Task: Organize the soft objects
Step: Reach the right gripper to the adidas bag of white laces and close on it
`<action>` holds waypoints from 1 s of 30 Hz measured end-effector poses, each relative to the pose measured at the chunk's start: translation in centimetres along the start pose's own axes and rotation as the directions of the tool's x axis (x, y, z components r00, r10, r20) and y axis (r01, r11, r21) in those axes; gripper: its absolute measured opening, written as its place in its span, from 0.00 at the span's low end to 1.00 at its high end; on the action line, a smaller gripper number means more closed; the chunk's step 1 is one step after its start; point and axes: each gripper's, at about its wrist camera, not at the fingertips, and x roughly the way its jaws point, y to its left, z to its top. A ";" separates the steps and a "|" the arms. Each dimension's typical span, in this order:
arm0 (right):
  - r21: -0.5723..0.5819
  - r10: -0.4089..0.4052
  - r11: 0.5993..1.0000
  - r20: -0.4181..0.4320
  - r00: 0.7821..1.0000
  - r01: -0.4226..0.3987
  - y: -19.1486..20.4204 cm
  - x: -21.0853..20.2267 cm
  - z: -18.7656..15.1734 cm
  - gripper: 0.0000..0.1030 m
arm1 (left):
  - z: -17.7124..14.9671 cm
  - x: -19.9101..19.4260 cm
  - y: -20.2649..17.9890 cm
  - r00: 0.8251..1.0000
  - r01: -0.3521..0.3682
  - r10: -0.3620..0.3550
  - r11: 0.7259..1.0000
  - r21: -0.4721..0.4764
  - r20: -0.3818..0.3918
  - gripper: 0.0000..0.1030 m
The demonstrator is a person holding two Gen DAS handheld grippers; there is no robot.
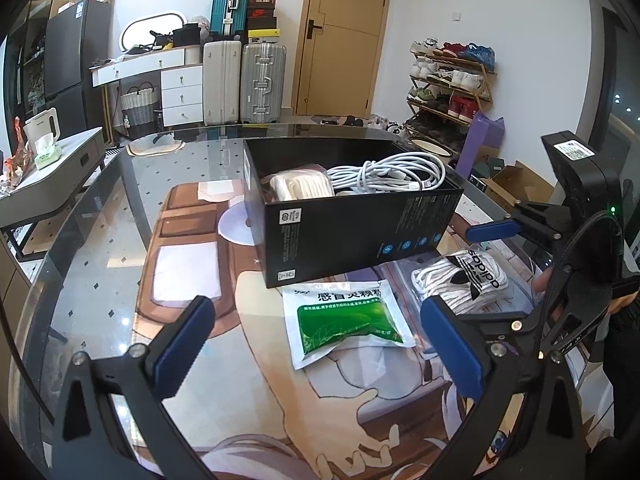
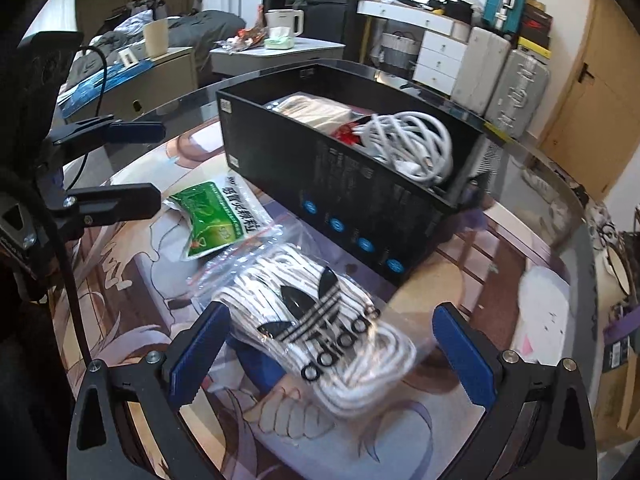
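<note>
A black box [image 1: 360, 236] [image 2: 352, 200] stands on the glass table, holding a coiled white cable [image 1: 392, 174] [image 2: 416, 144] and a cream cloth bundle [image 1: 300, 186] [image 2: 316, 114]. In front of it lie a green-and-white sachet [image 1: 348, 320] [image 2: 212, 216] and a clear zip bag of white laces with an adidas logo [image 1: 468, 280] [image 2: 320, 328]. My left gripper [image 1: 320, 344] is open, its fingers on either side of the sachet. My right gripper [image 2: 332, 356] is open with the adidas bag between its fingers; it also shows in the left wrist view [image 1: 492, 230].
A printed cartoon mat [image 1: 192, 248] covers the table under the glass. A side cabinet with a kettle and wipes [image 1: 44, 148] stands left. Suitcases [image 1: 244, 80], drawers and a shoe rack [image 1: 452, 88] line the far wall.
</note>
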 end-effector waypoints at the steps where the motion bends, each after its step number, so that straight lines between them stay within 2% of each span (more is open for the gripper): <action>1: -0.004 0.014 1.000 0.000 1.000 -0.014 0.1 0.1 0.1 1.00 | 0.0 0.0 0.0 1.000 0.000 0.000 1.000 0.001 -0.001 1.00; 7: -0.009 0.081 0.997 -0.029 0.996 -0.081 0.3 0.8 0.4 1.00 | 0.0 0.1 0.0 1.000 0.002 -0.002 1.000 0.000 -0.002 1.00; 11: -0.004 0.092 0.996 -0.043 0.995 -0.092 0.5 0.8 -0.4 1.00 | 0.0 0.2 0.0 1.000 0.001 -0.001 1.000 -0.001 -0.002 1.00; 18: 0.078 0.139 0.987 0.002 0.990 -0.139 0.4 -0.3 -1.9 0.99 | 0.0 0.2 0.0 1.000 -0.001 0.001 1.000 0.004 -0.004 1.00; 24: 0.097 0.186 0.977 0.024 0.982 -0.188 0.9 -1.1 -2.9 0.99 | -0.1 0.3 0.0 1.000 -0.002 0.002 1.000 0.006 -0.005 1.00; 27: 0.115 0.179 0.977 0.034 0.983 -0.181 0.8 -1.3 -3.2 0.99 | -0.1 0.3 0.1 1.000 -0.003 0.003 1.000 0.007 -0.005 1.00; 30: 0.135 0.137 0.981 0.013 0.991 -0.137 0.7 -0.4 -3.0 0.99 | -0.1 0.3 0.2 1.000 -0.001 0.001 1.000 0.006 -0.005 1.00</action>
